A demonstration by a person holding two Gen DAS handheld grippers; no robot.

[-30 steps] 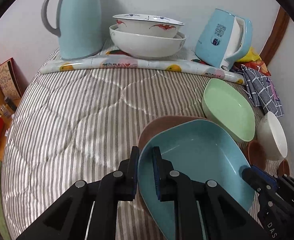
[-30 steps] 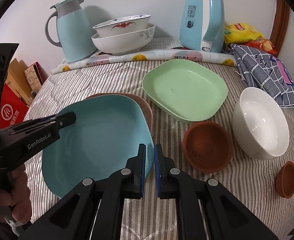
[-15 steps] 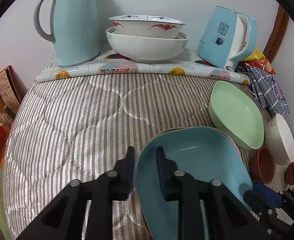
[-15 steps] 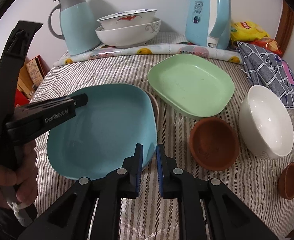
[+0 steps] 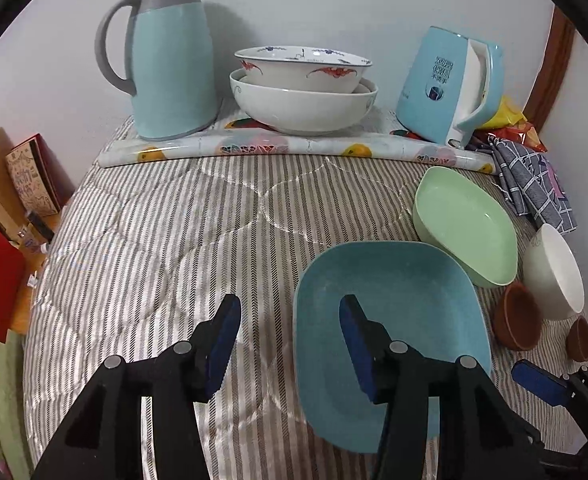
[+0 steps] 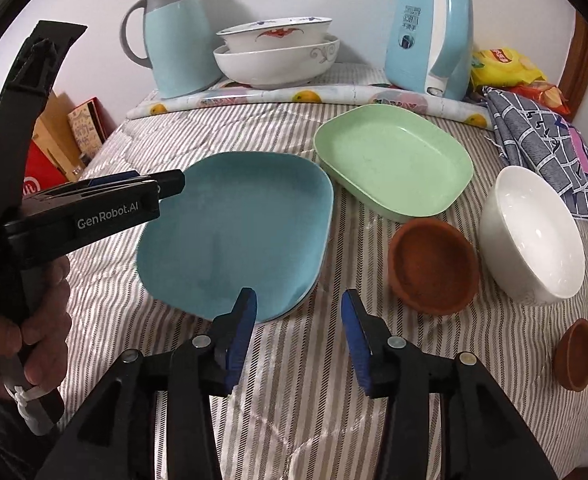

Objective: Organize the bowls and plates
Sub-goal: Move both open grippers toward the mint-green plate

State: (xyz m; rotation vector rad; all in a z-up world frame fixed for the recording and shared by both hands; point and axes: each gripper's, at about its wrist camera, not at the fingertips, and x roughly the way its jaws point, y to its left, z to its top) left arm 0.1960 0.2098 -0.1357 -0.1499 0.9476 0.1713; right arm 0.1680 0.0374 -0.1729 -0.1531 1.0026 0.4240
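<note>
— Blue plate (image 6: 236,232): where is it?
— Flat on the striped quilt (image 5: 166,240), beside the green dish (image 6: 392,160).
— Held?
— No. Left gripper (image 5: 290,336) and right gripper (image 6: 299,330) have just been opening; each straddles the plate's rim, pads off it.

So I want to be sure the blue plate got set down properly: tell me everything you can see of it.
The blue plate is a matte teal, rounded-rectangle dish with a shallow raised rim, plastic-looking and empty. It lies flat and upright on the striped quilt, with a pale edge of another plate just showing beneath its near right side. The green plate sits just beside its far right corner. Both tools have just been opening; the left tool straddles its rim without pressing, and the right tool is off it.
</note>
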